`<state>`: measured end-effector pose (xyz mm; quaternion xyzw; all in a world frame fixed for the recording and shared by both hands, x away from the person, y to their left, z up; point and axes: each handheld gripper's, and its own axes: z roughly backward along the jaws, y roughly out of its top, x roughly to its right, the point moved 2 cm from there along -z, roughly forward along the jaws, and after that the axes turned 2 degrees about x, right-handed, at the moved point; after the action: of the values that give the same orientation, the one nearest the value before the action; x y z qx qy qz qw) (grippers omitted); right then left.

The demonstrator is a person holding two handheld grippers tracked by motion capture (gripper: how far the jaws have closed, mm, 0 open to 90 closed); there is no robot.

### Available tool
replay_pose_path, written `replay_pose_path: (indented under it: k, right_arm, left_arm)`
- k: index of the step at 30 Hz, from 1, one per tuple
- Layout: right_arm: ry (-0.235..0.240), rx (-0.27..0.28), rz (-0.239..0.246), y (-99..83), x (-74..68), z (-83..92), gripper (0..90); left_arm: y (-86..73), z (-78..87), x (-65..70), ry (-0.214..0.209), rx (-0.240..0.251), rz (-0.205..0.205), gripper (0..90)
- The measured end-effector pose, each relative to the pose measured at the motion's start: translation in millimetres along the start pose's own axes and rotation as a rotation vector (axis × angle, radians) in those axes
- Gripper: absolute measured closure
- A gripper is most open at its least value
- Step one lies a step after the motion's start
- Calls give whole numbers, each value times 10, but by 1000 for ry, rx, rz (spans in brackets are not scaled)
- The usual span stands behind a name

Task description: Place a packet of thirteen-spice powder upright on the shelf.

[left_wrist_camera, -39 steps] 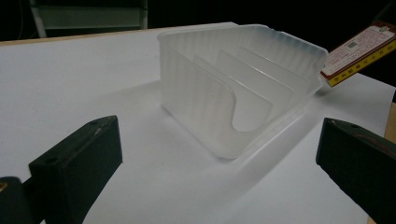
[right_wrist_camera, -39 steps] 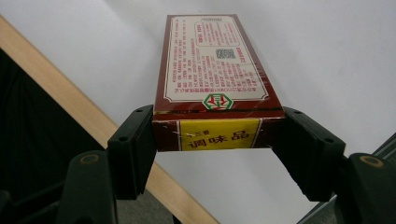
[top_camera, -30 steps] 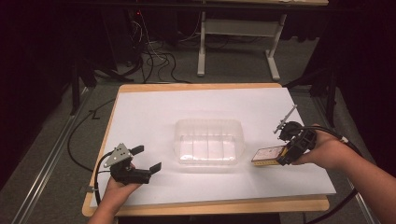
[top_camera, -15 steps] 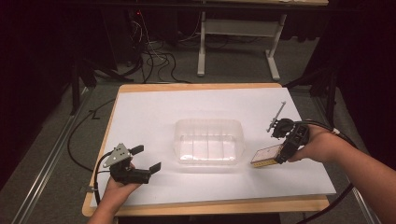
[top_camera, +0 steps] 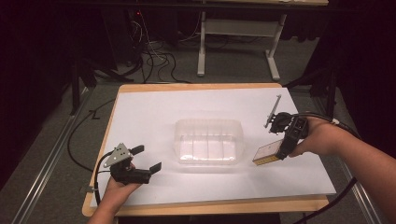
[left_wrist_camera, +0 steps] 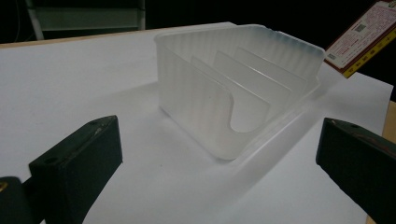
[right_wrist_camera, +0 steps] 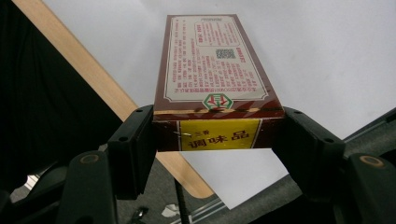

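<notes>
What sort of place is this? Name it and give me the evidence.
Probably a lab or workshop set up for recording. A wooden table covered with white paper stands on grey floor, loose cables trail behind it beside a metal desk frame, and dark surroundings close it in.

left claw [top_camera: 148,158] spread wide near table edge, right claw [top_camera: 279,151] clamped, raised

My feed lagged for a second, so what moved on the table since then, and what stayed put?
The right hand-held gripper, shut on the box, lifted it off the table and slightly farther from the person. The left hand-held gripper stayed open, and the clear plastic container stayed put.
</notes>
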<state>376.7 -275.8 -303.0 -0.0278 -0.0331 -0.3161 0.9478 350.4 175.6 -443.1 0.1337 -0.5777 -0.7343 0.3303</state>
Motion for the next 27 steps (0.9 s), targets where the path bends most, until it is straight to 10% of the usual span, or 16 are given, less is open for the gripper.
replay_pose_path:
  k: [17, 27]
  right_arm:
    - [-25, -3, 57, 303, -113, 535, 330]
    - [-24, -4, 106, 644, -183, 485, 330]
  left_arm:
    - [2, 2, 4, -3, 0, -2, 11]
    - [5, 24, -5, -2, 8, 5, 11]
